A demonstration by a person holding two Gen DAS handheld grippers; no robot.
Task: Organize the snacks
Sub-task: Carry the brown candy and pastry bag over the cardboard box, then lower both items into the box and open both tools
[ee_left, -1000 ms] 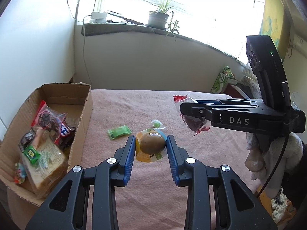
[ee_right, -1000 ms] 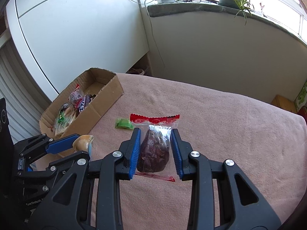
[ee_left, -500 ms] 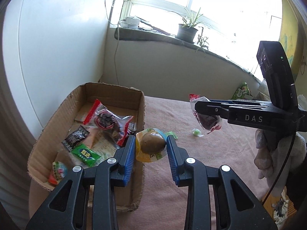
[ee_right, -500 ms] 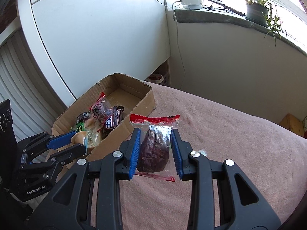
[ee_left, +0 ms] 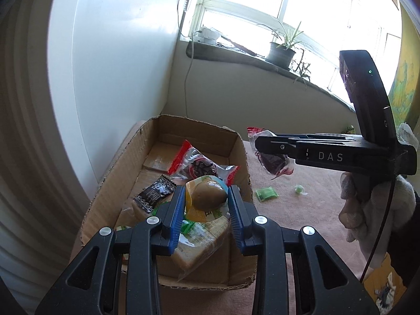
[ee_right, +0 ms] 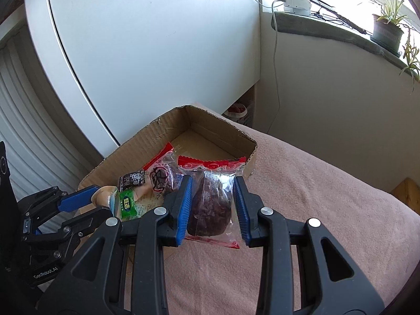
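My left gripper (ee_left: 204,197) is shut on a packaged brown egg (ee_left: 208,197) and holds it over the near half of the cardboard box (ee_left: 239,141). My right gripper (ee_right: 212,183) is shut on a clear red-edged bag of dark dried fruit (ee_right: 211,204), just off the box's right wall (ee_right: 249,157). The box holds several snacks: a red-edged bag (ee_left: 199,165), a black packet (ee_left: 155,191) and a bread pack (ee_left: 199,246). In the left wrist view the right gripper (ee_left: 265,144) hangs above the pink cloth with its bag (ee_left: 274,161).
A green packet (ee_left: 266,193) and a small green candy (ee_left: 298,189) lie on the pink cloth (ee_left: 315,210) right of the box. A white cabinet (ee_right: 157,52) stands behind the box. A windowsill with a potted plant (ee_left: 282,52) runs along the back wall.
Both grippers have moved left toward the box, each still holding its snack. The left one now hangs over the box's inside; the right one has reached the box's right wall.
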